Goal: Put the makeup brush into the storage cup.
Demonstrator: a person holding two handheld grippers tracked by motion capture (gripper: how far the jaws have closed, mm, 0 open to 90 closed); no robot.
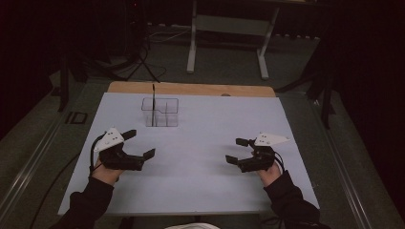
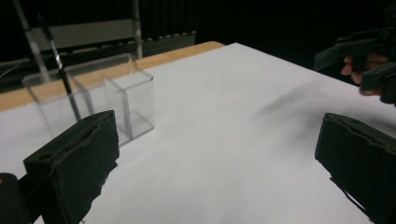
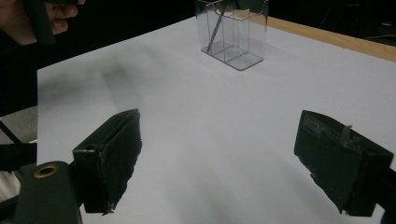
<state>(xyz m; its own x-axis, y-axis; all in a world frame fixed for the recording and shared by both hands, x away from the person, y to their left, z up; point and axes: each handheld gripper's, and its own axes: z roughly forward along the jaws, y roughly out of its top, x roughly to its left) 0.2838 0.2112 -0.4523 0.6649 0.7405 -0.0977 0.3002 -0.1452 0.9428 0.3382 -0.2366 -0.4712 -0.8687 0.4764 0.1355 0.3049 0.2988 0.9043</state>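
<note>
A clear divided container point(image 1: 160, 112) stands toward the far edge of the white counter point(image 1: 200, 186), a thin dark stick point(image 1: 153, 102) upright inside it. Nearer than the container, the left hand-held gripper point(image 1: 141, 143) and right hand-held gripper point(image 1: 235, 150) hover, jaws spread wide, grasping nothing.

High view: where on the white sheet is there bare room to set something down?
Bare: the middle of the white sheet between the left gripper and right gripper, both open, and the stretch right of the clear organizer. Crowded only at the organizer, where a thin black pen stands.
</note>
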